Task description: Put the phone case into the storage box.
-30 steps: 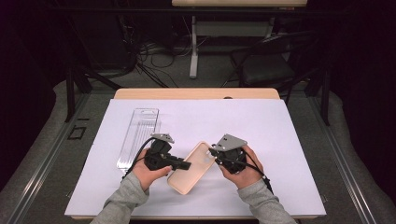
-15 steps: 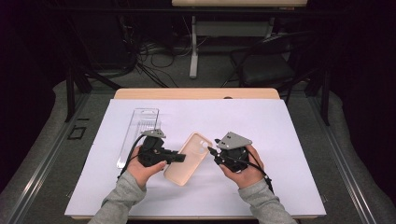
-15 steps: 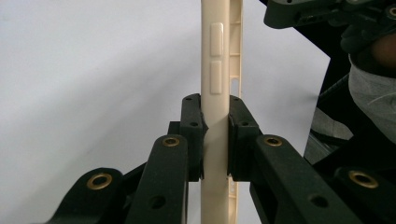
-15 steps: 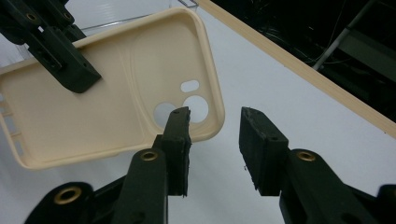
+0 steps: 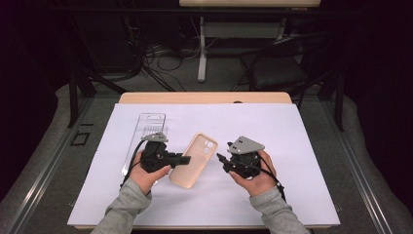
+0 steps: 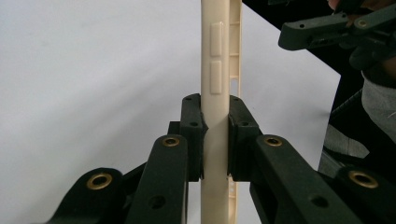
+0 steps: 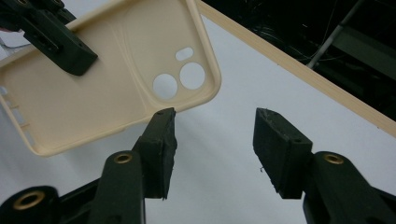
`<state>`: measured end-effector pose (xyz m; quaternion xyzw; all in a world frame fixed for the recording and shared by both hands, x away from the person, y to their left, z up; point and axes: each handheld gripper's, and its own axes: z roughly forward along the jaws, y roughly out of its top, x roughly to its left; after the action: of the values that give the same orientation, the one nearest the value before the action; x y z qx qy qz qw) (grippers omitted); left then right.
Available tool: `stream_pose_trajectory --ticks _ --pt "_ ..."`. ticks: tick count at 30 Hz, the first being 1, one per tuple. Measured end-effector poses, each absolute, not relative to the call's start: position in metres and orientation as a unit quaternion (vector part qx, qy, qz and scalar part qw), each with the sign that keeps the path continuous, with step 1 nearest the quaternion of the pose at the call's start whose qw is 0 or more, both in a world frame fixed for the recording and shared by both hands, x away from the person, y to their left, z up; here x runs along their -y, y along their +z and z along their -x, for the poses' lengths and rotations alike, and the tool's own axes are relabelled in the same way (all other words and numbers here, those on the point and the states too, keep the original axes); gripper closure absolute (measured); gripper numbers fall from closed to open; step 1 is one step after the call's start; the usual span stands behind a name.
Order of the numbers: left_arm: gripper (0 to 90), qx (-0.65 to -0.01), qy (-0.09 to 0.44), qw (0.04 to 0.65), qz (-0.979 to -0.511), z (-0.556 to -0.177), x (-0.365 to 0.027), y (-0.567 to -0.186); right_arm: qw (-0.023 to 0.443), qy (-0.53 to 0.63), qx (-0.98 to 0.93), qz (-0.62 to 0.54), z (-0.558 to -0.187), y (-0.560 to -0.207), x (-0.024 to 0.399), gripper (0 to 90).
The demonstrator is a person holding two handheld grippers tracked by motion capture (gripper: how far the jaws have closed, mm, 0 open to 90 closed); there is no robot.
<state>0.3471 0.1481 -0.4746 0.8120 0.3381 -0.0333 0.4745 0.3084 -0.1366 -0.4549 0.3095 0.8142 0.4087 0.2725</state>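
One phone case (image 5: 194, 160) in play, cream-coloured, near the middle of the desk (image 5: 302, 146), a bit toward our near edge, tilted off the white sheet.

Left gripper (image 5: 184, 159) is clamped on the case's long side wall; in the left gripper view both pads (image 6: 192, 135) press the rim (image 6: 215, 93) just below the two side buttons. Right gripper (image 5: 220, 159) has just been opening its jaws. In the right gripper view they stand moderately apart with nothing between them, and the camera-hole corner of the case (image 7: 187, 74) sits just beyond the left pad (image 7: 161, 140), not pinched.

Handling, as we judge it:
- Light, thin, flexible shell. It should flex if squeezed across the open face, so we'd grip along a side wall, as the left does now.
- Smooth surface, so likely a bit slippery; the rim gives the pads something to bite on.
- Not fragile, but the camera cutouts and the slotted end look like the weak spots. We'd keep pads off those.
- A single-side grip lets it pivot; a second hold on the opposite long wall would steady it.

Room:
- A clear plastic tray (image 5: 146, 131) lies to the left of the left gripper, toward the far left corner, close to that hand.
- Right half of the sheet is open, plenty of room out to the right and far edges.
- Near edge is close behind our wrists, so little room for pulling back.
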Motion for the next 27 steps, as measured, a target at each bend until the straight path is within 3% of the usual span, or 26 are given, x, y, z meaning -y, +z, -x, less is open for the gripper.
stream_pose_trajectory --ticks 14,27 --pt "80.6 -0.34 -0.027 0.506 -0.792 -0.3465 -0.1535 -0.472 0.265 0.418 -0.811 -0.312 -0.3094 -0.4553 0.1373 46.5" --pt "80.6 -0.339 -0.02 0.527 -0.779 -0.3436 -0.1571 -0.4674 0.224 0.456 -0.797 -0.327 -0.3142 -0.4454 0.1347 49.0"
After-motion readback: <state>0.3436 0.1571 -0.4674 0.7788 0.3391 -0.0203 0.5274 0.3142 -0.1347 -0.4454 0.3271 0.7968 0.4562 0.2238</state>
